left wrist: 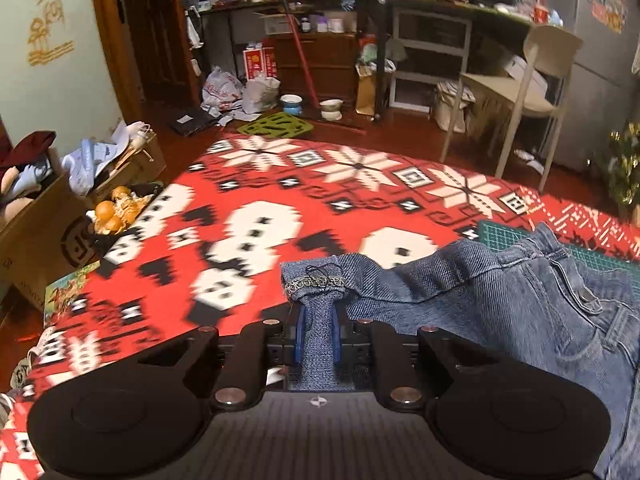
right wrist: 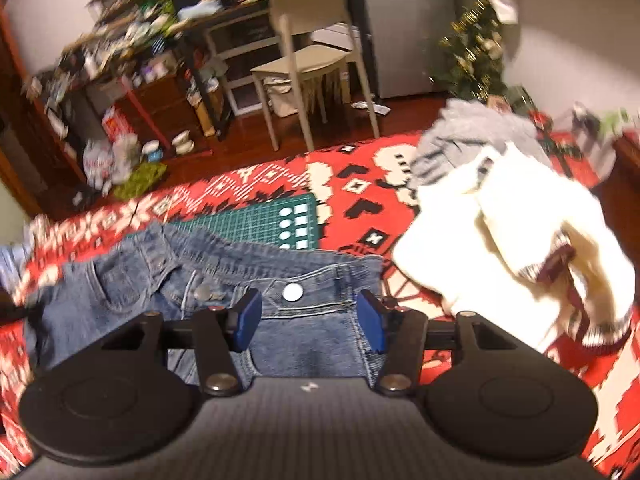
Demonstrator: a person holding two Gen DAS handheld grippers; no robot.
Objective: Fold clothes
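A pair of blue denim jeans (left wrist: 520, 300) lies on a red patterned blanket (left wrist: 260, 200), partly over a green cutting mat (left wrist: 500, 236). My left gripper (left wrist: 316, 332) is shut on a narrow bunched strip of the jeans' edge, and the frayed end sticks out past the blue pads. In the right wrist view the jeans (right wrist: 120, 300) show their waistband and metal button. My right gripper (right wrist: 310, 318) hovers over that waistband with its blue fingers (right wrist: 248, 316) wide apart; denim shows between them and the pads do not press on it.
A white garment (right wrist: 500, 248) and a grey one (right wrist: 472, 132) are piled on the blanket to the right. Cardboard boxes (left wrist: 40, 220) of clutter stand at the left edge. Beyond the blanket are a beige chair (right wrist: 308, 40), crowded desks and a small decorated tree (right wrist: 472, 48).
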